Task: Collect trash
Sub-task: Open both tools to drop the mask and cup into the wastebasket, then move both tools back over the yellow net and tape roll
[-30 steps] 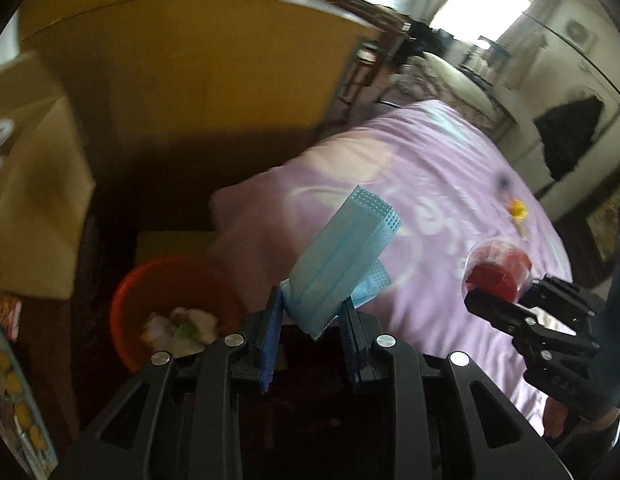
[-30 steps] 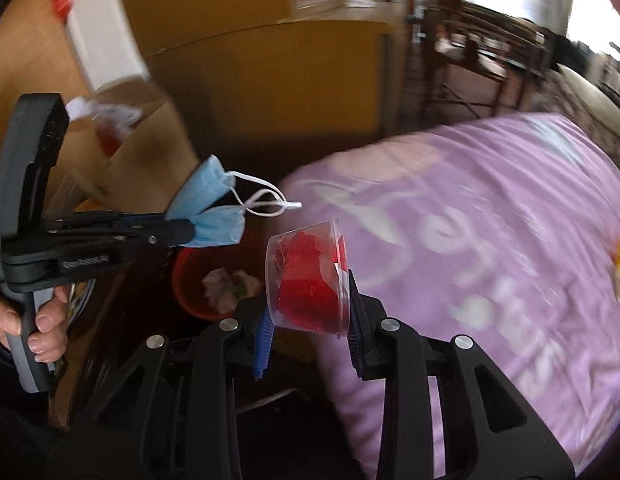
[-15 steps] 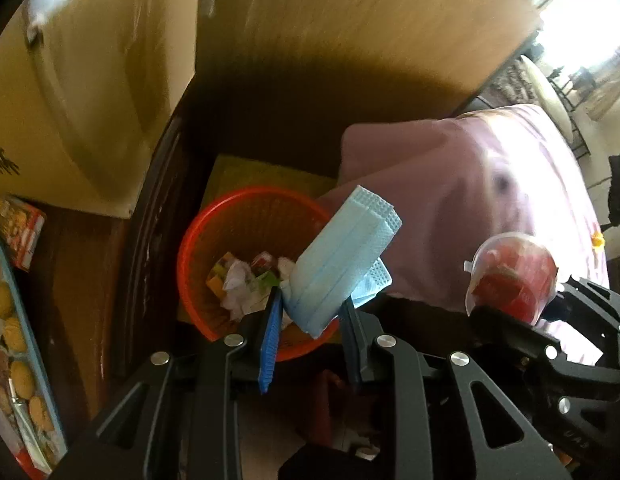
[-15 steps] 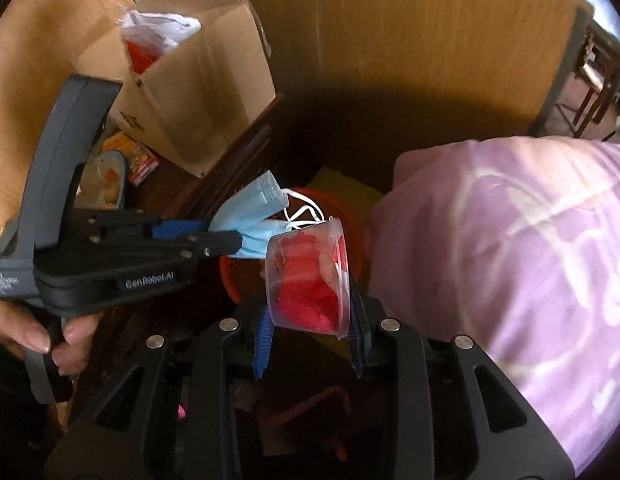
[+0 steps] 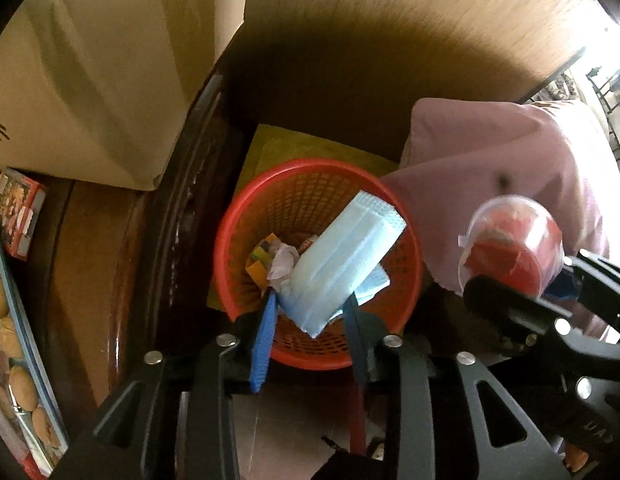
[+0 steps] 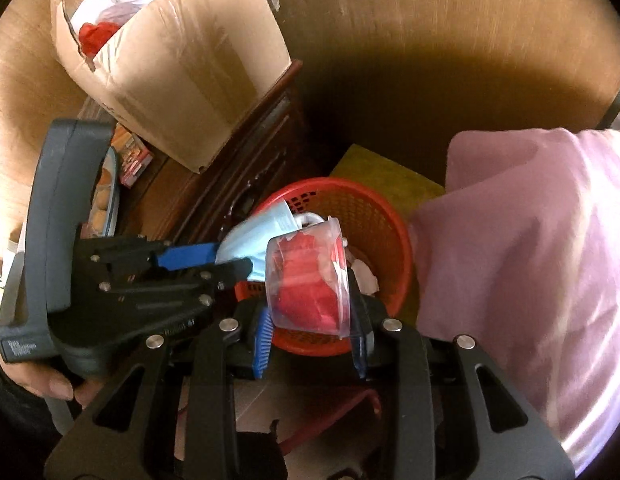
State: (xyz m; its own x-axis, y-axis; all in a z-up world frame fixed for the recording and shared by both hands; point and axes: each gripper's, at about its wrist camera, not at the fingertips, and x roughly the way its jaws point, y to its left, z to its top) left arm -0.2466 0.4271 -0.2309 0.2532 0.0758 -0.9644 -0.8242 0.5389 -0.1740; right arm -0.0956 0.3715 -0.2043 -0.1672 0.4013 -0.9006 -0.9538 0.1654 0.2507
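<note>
A folded blue face mask [image 5: 342, 252] stands between the fingers of my left gripper [image 5: 310, 298], right above the red mesh waste basket [image 5: 237, 216]. The jaws are opening, with the pads still against the mask. Crumpled paper and wrappers [image 5: 277, 260] lie in the basket. My right gripper [image 6: 310, 300] carries a clear plastic cup with red scraps [image 6: 305, 280] over the near rim of the basket [image 6: 390, 216]. Its jaws are opening too, and the cup still sits between the pads. The left gripper [image 6: 233, 258] with the mask [image 6: 249, 240] is beside it.
A dark wooden cabinet [image 6: 213, 184] left of the basket bears an open cardboard box [image 6: 181, 60] and a biscuit tray [image 5: 9, 360]. Pink bedding [image 6: 530, 260] hangs right of the basket. A wooden panel [image 5: 390, 40] stands behind it. A hand [image 6: 41, 384] holds the left gripper.
Both grippers swung from over the bed down to the red basket and now point steeply into it. The fingers of both have spread slightly around the mask and the cup.
</note>
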